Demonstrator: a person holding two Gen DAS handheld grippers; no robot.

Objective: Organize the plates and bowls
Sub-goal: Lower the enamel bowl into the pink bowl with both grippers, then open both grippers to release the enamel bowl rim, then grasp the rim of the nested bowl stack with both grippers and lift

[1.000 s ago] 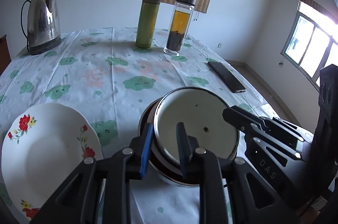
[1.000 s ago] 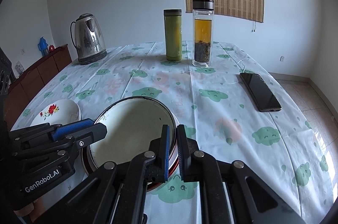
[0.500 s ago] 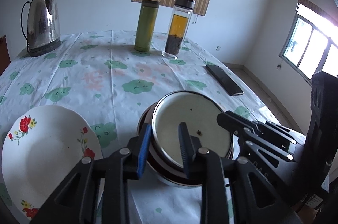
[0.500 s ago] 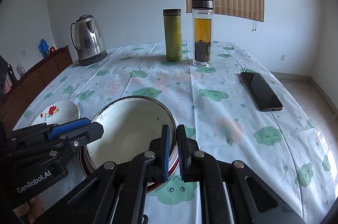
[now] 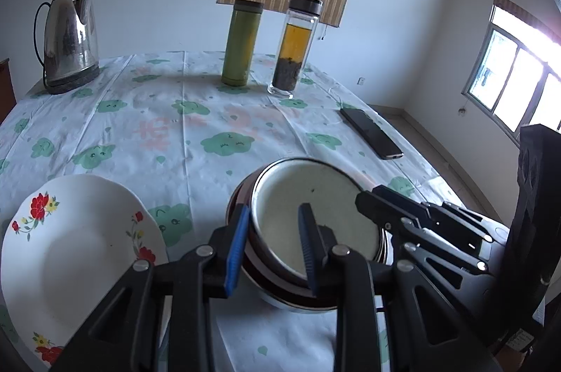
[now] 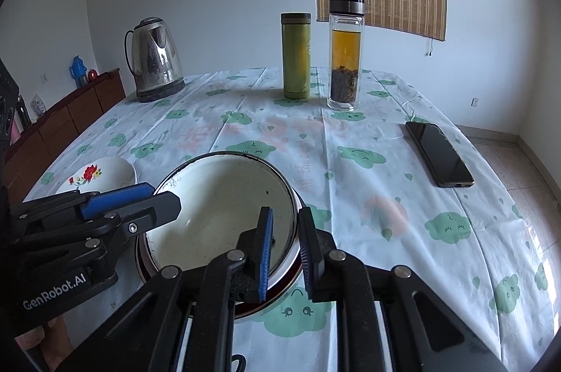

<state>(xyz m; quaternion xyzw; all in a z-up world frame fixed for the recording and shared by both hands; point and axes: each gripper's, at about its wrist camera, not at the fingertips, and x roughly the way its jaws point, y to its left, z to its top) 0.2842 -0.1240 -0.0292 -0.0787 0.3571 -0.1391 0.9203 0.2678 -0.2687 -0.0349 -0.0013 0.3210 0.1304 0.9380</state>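
Blue pads line both claws, and both sets of jaws are opening around the rim of the white bowl (image 5: 312, 217), with no pad pressing on it. The left claw (image 5: 271, 249) straddles the bowl's near-left rim; the right claw (image 6: 284, 252) straddles its near-right rim. The white bowl sits nested in a dark red bowl (image 5: 242, 252) on the near part of the cloud-print tablecloth (image 6: 350, 133). Just left lies a flowered plate (image 5: 70, 249). Farther off stand a green flask (image 5: 242, 42) and a glass tea bottle (image 5: 294, 46). A steel kettle (image 5: 66, 35) is at far left, a phone (image 6: 438, 153) to the right.
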